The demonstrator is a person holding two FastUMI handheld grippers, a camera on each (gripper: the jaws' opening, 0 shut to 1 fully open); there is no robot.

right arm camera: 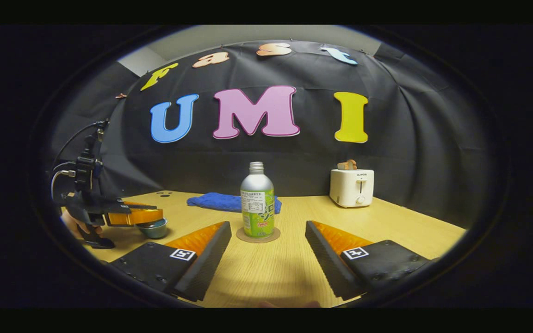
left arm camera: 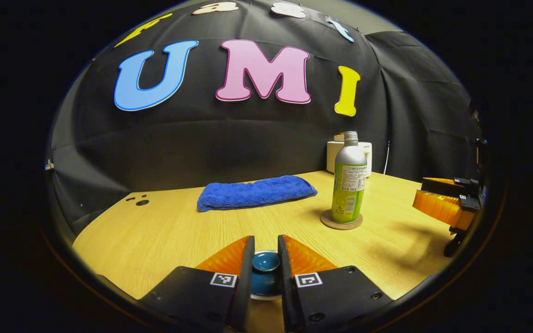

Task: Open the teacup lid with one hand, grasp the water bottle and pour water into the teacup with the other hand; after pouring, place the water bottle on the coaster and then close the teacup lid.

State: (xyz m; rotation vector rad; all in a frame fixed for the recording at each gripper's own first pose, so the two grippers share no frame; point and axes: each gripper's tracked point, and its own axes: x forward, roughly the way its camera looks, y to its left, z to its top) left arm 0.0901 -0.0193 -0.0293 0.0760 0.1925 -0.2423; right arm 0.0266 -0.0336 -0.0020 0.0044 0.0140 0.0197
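A blue teacup lid [left arm camera: 265, 262] sits on the teacup low in the left gripper view, its knob pinched between my left gripper [left arm camera: 265, 241]. The right gripper view shows that left gripper [right arm camera: 148, 216] held over the teal teacup [right arm camera: 154, 229] at the left. A silver and green water bottle [left arm camera: 349, 185] stands upright and uncapped on a round coaster [left arm camera: 329, 221]. My right gripper [right arm camera: 266, 228] is open, a short way in front of the bottle [right arm camera: 257, 203] and coaster [right arm camera: 246, 237], touching neither. It also appears at the right edge [left arm camera: 440, 203] of the left gripper view.
A folded blue towel [left arm camera: 255, 192] lies at the back of the wooden table [left arm camera: 155, 231], behind the bottle. A white toaster [right arm camera: 351, 187] stands at the back right. A hand [right arm camera: 74, 224] holds the left gripper at the table's left edge.
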